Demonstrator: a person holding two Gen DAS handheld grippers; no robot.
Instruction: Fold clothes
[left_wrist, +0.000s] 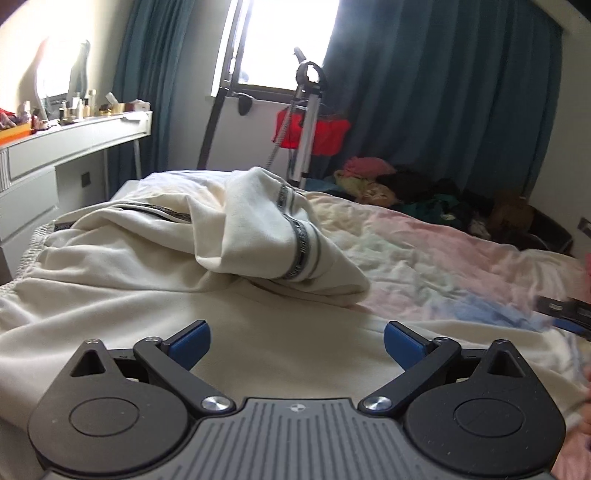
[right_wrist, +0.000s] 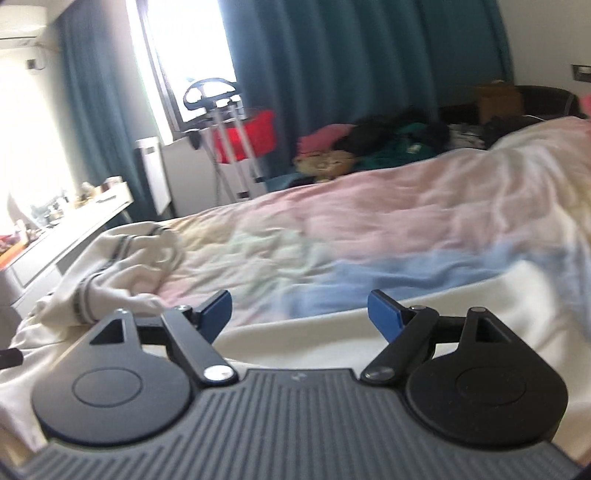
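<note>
Left wrist view shows the left gripper (left_wrist: 297, 341) at the bottom centre of the frame with its blue-padded jaws standing wide apart and nothing between them; cream fabric lies spread flat beneath and just ahead of the fingertips. That fabric belongs to a cream garment with grey striped trim (left_wrist: 229, 236), which rises in a bunched, folded heap in the middle left of the frame, above and slightly left of the jaws, with one striped band curling down its right side. The garment rests on a bed with a pastel pink, blue and white cover (left_wrist: 443, 251) that stretches to the right. At the right edge, a dark blurred piece with a blue pad is the right gripper (left_wrist: 569, 314), low over the cover. Right wrist view, blurred, shows the right gripper (right_wrist: 299, 314) at the bottom centre, its jaws also spread with nothing gripped; a flat cream edge of the garment (right_wrist: 122, 266) passes just under the fingertips, while the bunched striped part sits at the left, apart from the jaws. Behind the bed, teal curtains (left_wrist: 443, 92) hang beside a bright window (left_wrist: 288, 40), a pile of mixed clothes (left_wrist: 406, 184) lies at the upper right, and a white dresser (left_wrist: 74, 147) stands at the upper left.
</note>
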